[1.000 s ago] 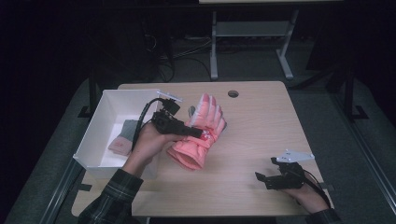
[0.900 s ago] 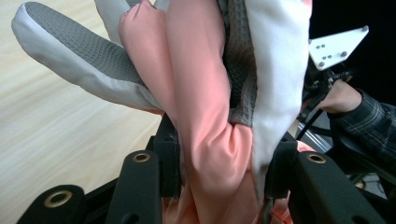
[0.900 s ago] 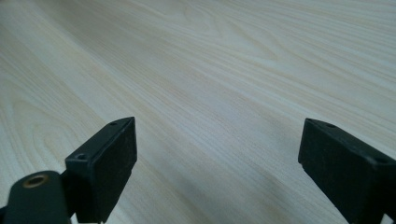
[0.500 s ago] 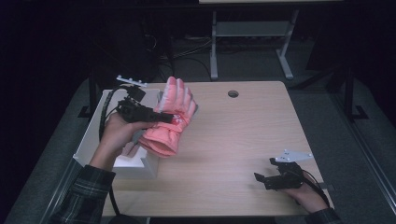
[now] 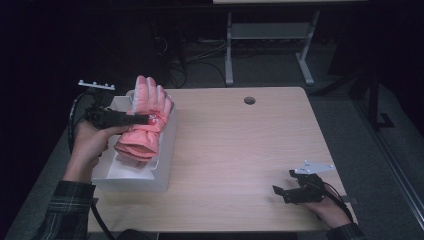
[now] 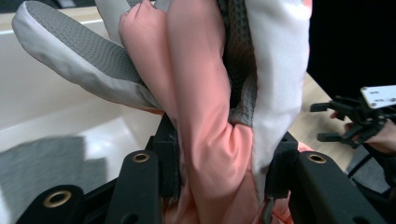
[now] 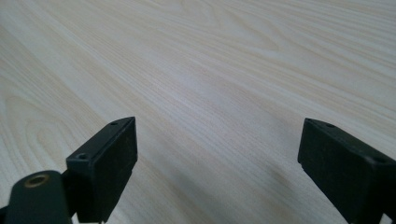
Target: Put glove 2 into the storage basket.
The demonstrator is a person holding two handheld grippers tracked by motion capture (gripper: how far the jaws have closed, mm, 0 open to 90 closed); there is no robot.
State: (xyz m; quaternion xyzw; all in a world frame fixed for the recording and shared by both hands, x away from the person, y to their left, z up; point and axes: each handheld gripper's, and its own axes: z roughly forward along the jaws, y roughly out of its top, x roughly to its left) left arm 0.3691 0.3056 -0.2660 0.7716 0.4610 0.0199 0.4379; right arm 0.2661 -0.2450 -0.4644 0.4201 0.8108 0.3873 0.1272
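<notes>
One pink glove (image 5: 145, 122) is clamped between the fingers of the left gripper (image 5: 145, 119), held in the air above the white box (image 5: 150, 177) at the table's (image 5: 240, 150) left edge. The right gripper (image 5: 282, 192) rests low on the table near its right front corner, fingers spread wide with nothing between them.

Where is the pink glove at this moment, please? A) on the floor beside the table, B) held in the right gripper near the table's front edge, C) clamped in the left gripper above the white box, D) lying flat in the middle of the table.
C: the left gripper has its jaws pressed on the pink glove, which hangs over the white box at the table's left side.
</notes>
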